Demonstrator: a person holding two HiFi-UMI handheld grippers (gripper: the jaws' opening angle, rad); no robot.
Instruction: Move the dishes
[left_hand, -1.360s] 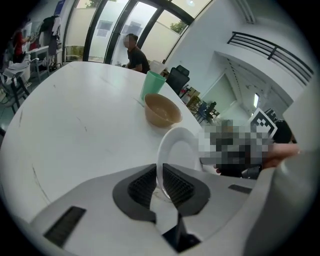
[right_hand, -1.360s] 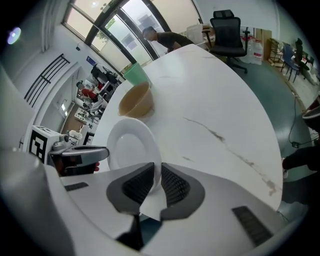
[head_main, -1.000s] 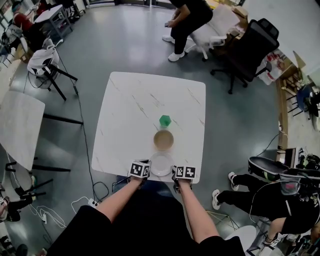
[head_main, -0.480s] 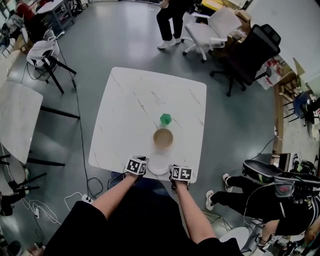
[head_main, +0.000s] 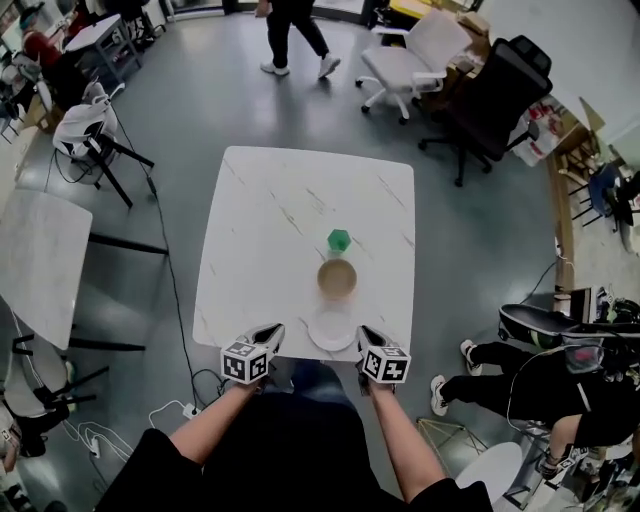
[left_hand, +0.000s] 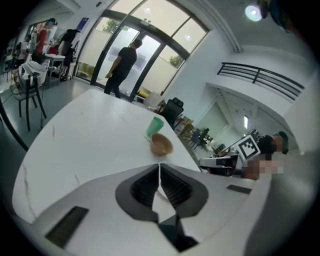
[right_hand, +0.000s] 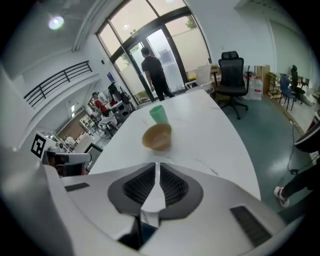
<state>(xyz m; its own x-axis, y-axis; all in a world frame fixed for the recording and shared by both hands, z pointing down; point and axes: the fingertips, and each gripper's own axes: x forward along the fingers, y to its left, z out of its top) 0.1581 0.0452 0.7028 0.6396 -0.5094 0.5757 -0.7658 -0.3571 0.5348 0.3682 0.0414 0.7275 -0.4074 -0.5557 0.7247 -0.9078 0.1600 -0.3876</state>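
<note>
I am holding my left tongs (left_hand: 159, 172) just off the near edge of the white marble tabletop (head_main: 270, 230). They have just been clenching, and their pads are now meeting with only a thin slit between them and nothing caught there. My right tongs (right_hand: 156, 172) are hovering at the same near edge, further right. They are clenched too, and empty.

The dishes are sitting in a line running away from me on the right half of the tabletop. The white plate (head_main: 332, 329) is lying flat nearest me, between the two tongs and close to the near edge. Neither pair is touching it. The brown bowl (head_main: 337, 278) is standing upright just beyond the plate. The green cup (head_main: 339, 239) is standing just beyond the bowl.

Far past the tabletop a person (head_main: 295, 35) is walking across the grey floor. A white office chair (head_main: 415, 55) and a black one (head_main: 500, 90) are standing at the far right.
</note>
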